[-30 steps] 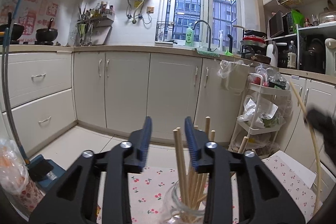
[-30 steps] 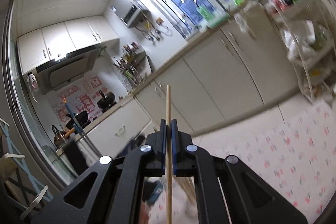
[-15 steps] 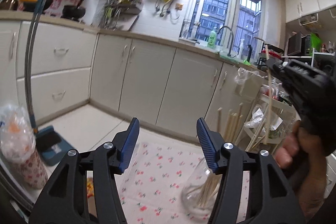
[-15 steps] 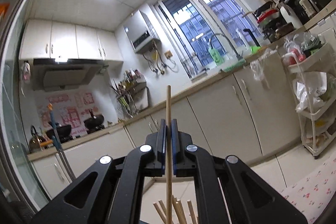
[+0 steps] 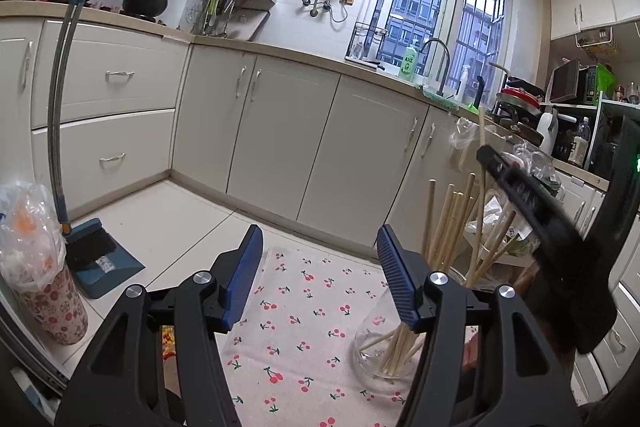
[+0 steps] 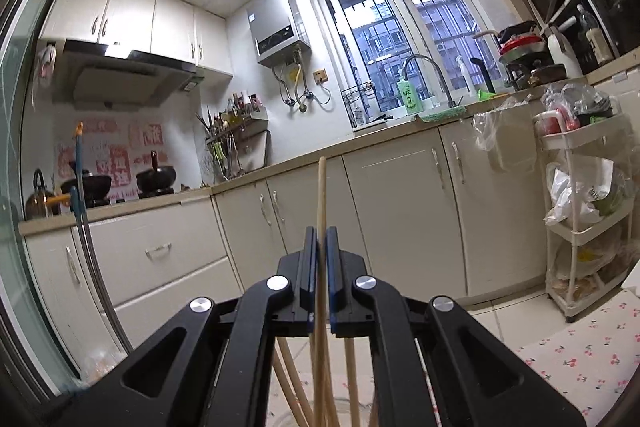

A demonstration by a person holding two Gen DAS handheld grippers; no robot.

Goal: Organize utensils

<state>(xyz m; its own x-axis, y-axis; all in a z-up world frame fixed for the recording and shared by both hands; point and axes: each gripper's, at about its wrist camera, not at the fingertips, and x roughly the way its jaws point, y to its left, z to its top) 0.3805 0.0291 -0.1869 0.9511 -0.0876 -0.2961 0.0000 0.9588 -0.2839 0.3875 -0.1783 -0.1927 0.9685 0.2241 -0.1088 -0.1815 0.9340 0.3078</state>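
The right gripper (image 6: 319, 259) is clamped tight on a single wooden chopstick (image 6: 321, 195), which stands nearly upright between its blue pads, top end rising above the jaws and lower end reaching down among the other sticks below. In the left wrist view that same gripper (image 5: 486, 157) sits above and just right of the glass jar (image 5: 372, 363), the held stick (image 5: 481, 125) poking up past its tip. The jar rests on the cherry-print cloth (image 5: 296, 311) and already holds a fanned bundle of chopsticks (image 5: 448, 223) leaning toward its right side. The left gripper (image 5: 318, 271) holds nothing; its jaws are opening, with only cloth showing between them, and the jar lies just right of its right-hand finger. The step in hand looks like dropping this stick into the jar with the rest. To do it well, keep the stick close to vertical and bring its lower end down through the jar's mouth at the emptier left side, so it does not catch on the splayed tops. Let go only once the tip is well inside the glass, since a light stick released early could glance off the rim onto the cloth. The free left claw could steady the jar, which looks light and tippy with the bundle leaning one way.
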